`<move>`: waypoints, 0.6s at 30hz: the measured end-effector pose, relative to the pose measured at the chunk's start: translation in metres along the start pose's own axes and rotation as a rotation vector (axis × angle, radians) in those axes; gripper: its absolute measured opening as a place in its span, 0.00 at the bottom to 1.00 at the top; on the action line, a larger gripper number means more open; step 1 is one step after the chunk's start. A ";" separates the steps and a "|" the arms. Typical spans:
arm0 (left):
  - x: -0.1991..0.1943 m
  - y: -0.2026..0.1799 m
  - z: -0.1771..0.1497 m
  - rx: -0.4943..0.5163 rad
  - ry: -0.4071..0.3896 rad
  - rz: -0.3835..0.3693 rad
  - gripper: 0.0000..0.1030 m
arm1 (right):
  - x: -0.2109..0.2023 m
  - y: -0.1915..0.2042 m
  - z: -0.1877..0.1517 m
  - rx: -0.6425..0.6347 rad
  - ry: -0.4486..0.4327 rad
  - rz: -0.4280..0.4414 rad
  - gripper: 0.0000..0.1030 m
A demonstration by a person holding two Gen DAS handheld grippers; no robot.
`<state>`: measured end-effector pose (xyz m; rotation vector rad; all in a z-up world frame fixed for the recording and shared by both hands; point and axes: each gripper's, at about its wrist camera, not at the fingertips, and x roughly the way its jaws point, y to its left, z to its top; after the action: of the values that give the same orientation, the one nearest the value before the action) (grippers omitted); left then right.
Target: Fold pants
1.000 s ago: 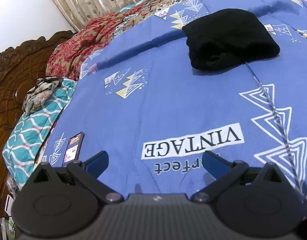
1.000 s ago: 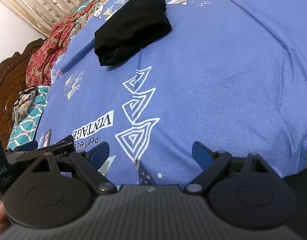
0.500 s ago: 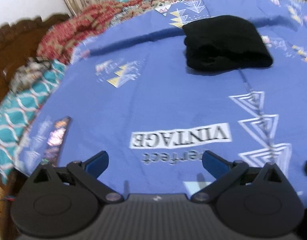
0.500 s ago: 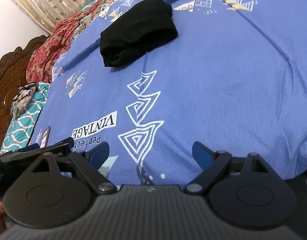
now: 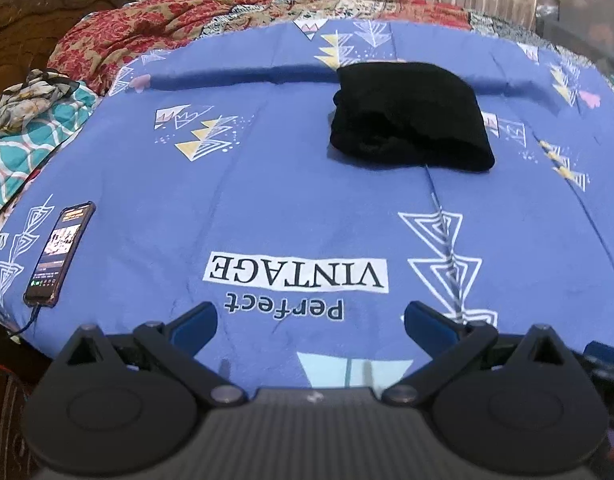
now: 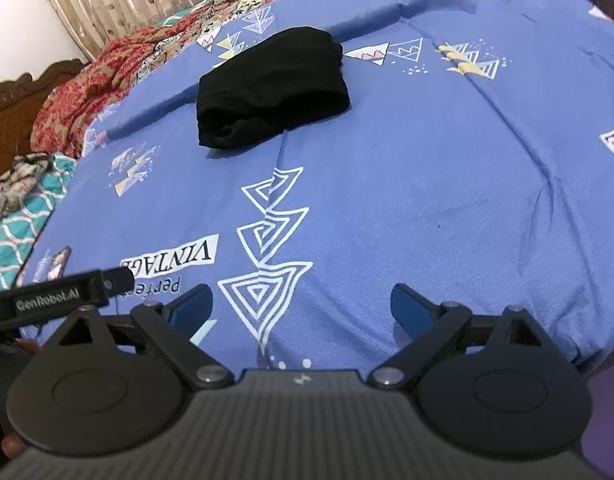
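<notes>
The black pants (image 5: 407,120) lie in a compact, thick bundle on the blue bedsheet (image 5: 267,208), well away from both tools, toward the far side of the bed near a long raised crease in the sheet. From the right wrist view the same bundle (image 6: 271,92) shows a rounded fold on one side and looser stacked edges on the side facing the headboard. It looks already folded into several layers, so the task reads as finished or at its last check rather than mid-fold.

The left gripper (image 5: 311,316) hangs over the near edge of the bed with its 2 blue-tipped fingers spread wide and nothing between them. The right gripper (image 6: 303,304) is likewise spread wide and empty, low over the triangle print. Part of the left tool's body shows at the left edge of the right view, so the 2 sit side by side.

A phone (image 5: 61,254) with its screen lit rests on the sheet to the left, clear of the pants.

If any tidying is wanted, the next move calls for reaching forward across the sheet to the loose edges and pressing them flat; otherwise nothing remains to grasp
</notes>
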<state>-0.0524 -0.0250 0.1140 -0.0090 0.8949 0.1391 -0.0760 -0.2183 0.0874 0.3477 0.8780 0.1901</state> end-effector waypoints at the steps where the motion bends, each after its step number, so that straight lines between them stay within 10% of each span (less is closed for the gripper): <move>1: -0.001 0.002 0.000 -0.008 -0.006 -0.003 1.00 | 0.000 0.001 0.000 -0.005 -0.002 -0.004 0.94; 18: 0.001 0.037 0.007 -0.150 -0.009 -0.029 1.00 | 0.004 0.033 -0.006 -0.122 -0.004 -0.079 0.95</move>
<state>-0.0508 0.0122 0.1190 -0.1610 0.8734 0.1787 -0.0792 -0.1851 0.0929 0.1990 0.8700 0.1685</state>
